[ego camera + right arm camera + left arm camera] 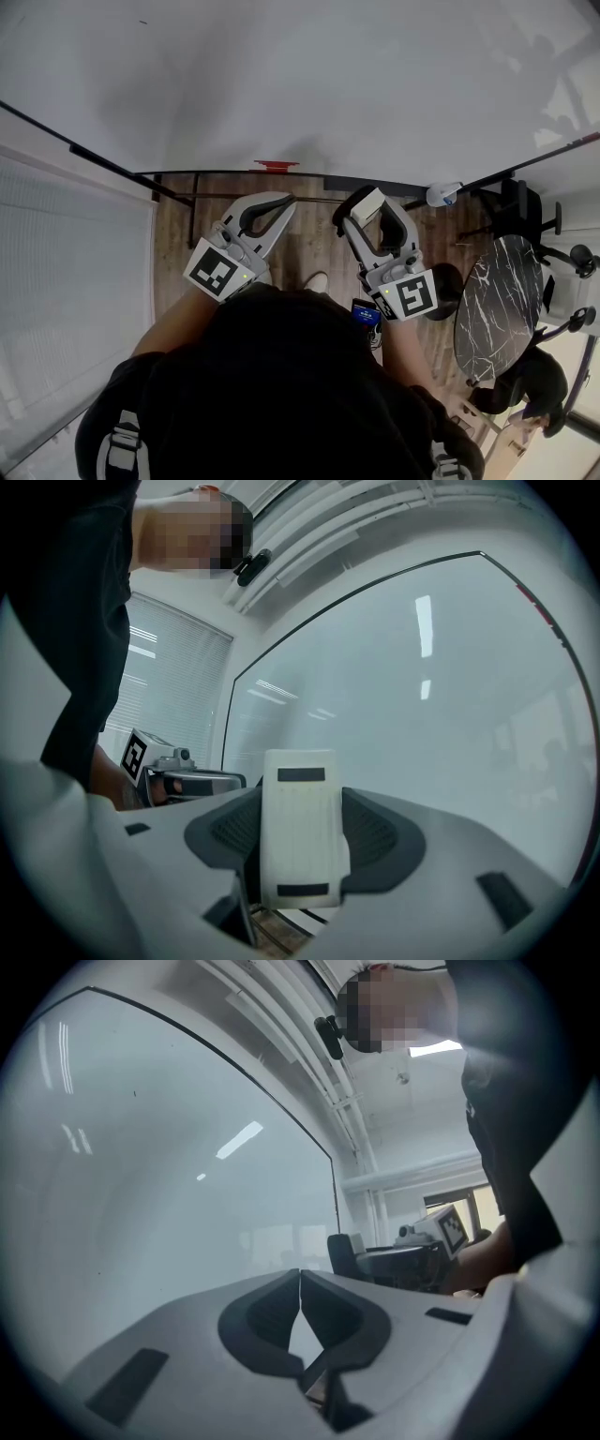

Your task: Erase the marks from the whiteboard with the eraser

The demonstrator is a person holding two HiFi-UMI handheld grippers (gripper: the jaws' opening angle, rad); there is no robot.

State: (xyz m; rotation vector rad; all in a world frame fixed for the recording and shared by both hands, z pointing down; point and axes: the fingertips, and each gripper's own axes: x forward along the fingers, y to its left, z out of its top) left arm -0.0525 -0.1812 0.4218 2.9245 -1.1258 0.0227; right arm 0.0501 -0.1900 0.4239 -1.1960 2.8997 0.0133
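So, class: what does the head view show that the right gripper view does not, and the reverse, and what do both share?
Head view only: the round black marble-patterned table and a small red object at the board's lower edge. Right gripper view only: two black strips across the face of the white rectangular eraser. Both: that eraser clamped in the right gripper, the large white whiteboard and the left gripper.
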